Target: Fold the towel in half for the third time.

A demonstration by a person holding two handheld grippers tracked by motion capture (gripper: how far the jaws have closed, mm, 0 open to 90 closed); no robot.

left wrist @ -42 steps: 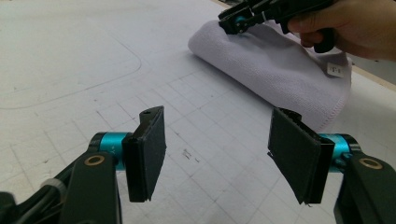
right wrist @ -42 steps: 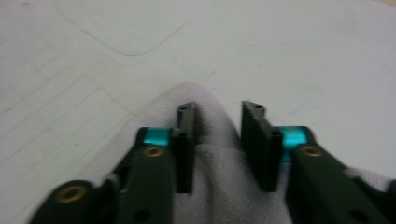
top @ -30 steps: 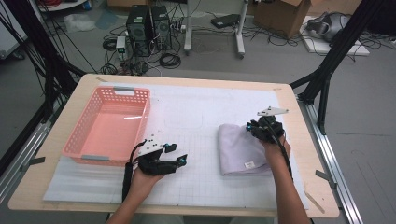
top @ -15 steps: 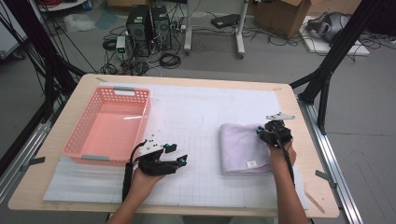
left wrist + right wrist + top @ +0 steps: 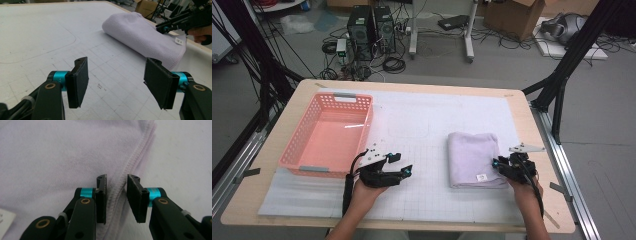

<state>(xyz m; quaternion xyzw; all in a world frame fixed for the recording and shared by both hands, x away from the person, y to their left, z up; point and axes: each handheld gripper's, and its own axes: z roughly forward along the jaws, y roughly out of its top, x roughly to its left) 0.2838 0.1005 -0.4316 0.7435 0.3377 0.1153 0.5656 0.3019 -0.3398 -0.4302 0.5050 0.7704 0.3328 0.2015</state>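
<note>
A folded lilac towel lies on the right half of the white gridded mat. My right gripper is at the towel's near right corner, close to its small white label. In the right gripper view the towel lies under the right gripper, whose jaws stand narrowly apart astride the stitched hem without visibly squeezing it. My left gripper rests low over the mat, left of the towel, open and holding nothing. The left gripper view has its wide-set left gripper aimed at the towel and the right gripper.
A pink plastic basket, nothing in it, stands at the mat's left side just beyond my left hand. The table's right edge runs close to my right hand. Bare mat lies between the basket and the towel.
My right gripper has slid along the towel's right edge toward me, from the far right part to the near right corner. The towel keeps its shape. The left gripper has stayed put.
</note>
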